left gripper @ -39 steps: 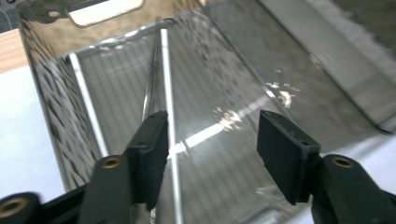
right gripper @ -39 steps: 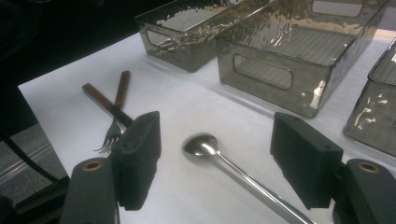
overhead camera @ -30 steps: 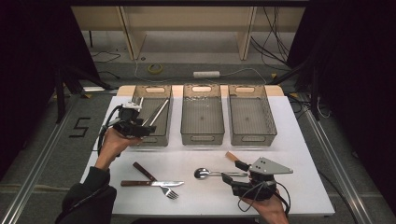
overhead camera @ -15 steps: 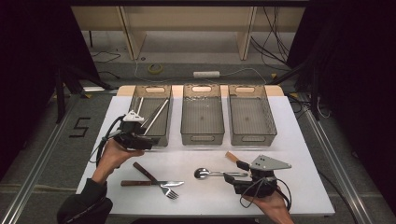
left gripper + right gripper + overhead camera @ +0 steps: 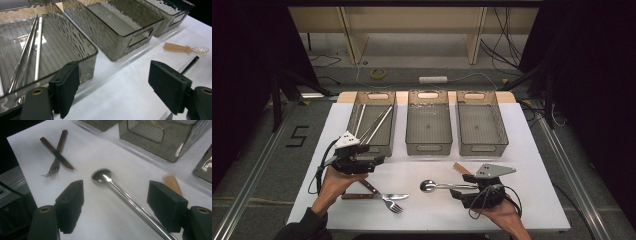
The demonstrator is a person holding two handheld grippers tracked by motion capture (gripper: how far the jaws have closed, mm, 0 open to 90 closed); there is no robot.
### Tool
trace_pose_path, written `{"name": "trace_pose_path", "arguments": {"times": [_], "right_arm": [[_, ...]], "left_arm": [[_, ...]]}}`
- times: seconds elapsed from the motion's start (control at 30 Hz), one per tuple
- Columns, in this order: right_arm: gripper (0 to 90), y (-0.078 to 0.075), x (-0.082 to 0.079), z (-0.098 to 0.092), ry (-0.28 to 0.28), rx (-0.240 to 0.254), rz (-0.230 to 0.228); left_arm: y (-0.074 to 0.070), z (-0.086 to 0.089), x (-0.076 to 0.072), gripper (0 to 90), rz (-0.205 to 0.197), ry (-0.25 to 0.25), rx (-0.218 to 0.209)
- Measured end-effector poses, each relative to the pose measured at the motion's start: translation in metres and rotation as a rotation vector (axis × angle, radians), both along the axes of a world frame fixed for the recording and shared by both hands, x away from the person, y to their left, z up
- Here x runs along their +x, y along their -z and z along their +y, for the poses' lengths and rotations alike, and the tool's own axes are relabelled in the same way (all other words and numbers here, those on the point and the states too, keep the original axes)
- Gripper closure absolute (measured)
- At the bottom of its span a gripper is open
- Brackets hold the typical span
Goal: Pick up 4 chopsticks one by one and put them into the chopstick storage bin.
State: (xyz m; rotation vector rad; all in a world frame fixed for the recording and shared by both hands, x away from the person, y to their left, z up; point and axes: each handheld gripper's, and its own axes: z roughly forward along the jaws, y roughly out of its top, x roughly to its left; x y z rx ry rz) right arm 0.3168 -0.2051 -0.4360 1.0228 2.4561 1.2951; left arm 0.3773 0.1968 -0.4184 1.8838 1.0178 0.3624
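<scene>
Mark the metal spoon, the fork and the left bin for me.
metal spoon [image 5: 101, 175]: right gripper view, on its bowl.
fork [image 5: 395, 206]: high view, on its tines.
left bin [image 5: 373, 148]: high view, on its near wall.

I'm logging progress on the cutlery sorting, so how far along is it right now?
Done: metal chopsticks lie in the left bin. In hand: nothing. The left hand-held gripper, its jaws just opening, is empty; the right hand-held gripper stands open over the steel spoon. Left: that spoon, fork, knife and a plastic spoon, with two bins bare.
</scene>
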Motion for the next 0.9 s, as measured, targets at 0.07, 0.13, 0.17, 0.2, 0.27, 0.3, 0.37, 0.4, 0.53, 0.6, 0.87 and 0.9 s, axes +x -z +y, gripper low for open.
{"name": "trace_pose_path", "arguments": {"times": [0.07, 0.13, 0.17, 0.2, 0.27, 0.3, 0.37, 0.4, 0.53, 0.6, 0.87, 0.9], "right_arm": [[30.8, 0.001, 0.003, 0.001, -0.008, -0.013, 0.008], [31.0, 0.002, 0.006, 0.001, -0.016, -0.025, 0.015], [31.0, 0.002, 0.008, 0.001, -0.021, -0.032, 0.016], [31.2, 0.003, 0.009, 0.001, -0.023, -0.035, 0.019], [31.6, 0.004, 0.012, 0.002, -0.029, -0.047, 0.027], [31.8, 0.004, 0.014, 0.002, -0.034, -0.057, 0.028], [32.0, 0.005, 0.016, 0.004, -0.041, -0.075, 0.035], [32.2, 0.005, 0.018, 0.005, -0.048, -0.085, 0.036], [32.3, 0.006, 0.022, 0.009, -0.066, -0.119, 0.044], [32.3, 0.007, 0.023, 0.011, -0.07, -0.131, 0.047], [32.2, 0.007, 0.031, 0.016, -0.093, -0.172, 0.07], [32.1, 0.007, 0.032, 0.016, -0.096, -0.178, 0.072]], "left_arm": [[0.002, 0.0, -0.005, 23.6, -0.007, 0.004, 0.002], [0.003, -0.001, -0.009, 22.7, -0.017, 0.007, 0.005], [0.003, -0.001, -0.011, 22.3, -0.019, 0.01, -0.003], [0.004, -0.001, -0.013, 22.2, -0.029, 0.01, -0.004], [0.004, -0.001, -0.016, 21.6, -0.04, 0.009, -0.015], [0.004, -0.001, -0.018, 21.2, -0.047, 0.009, -0.02], [0.004, 0.0, -0.022, 20.9, -0.053, 0.008, -0.032], [0.005, 0.0, -0.024, 20.8, -0.055, 0.01, -0.036], [0.008, -0.001, -0.031, 20.2, -0.059, 0.008, -0.038], [0.008, -0.001, -0.035, 19.7, -0.067, 0.017, -0.026], [0.006, 0.0, -0.045, 18.6, -0.09, 0.01, -0.049], [0.006, 0.0, -0.046, 18.5, -0.086, 0.011, -0.055]]}}
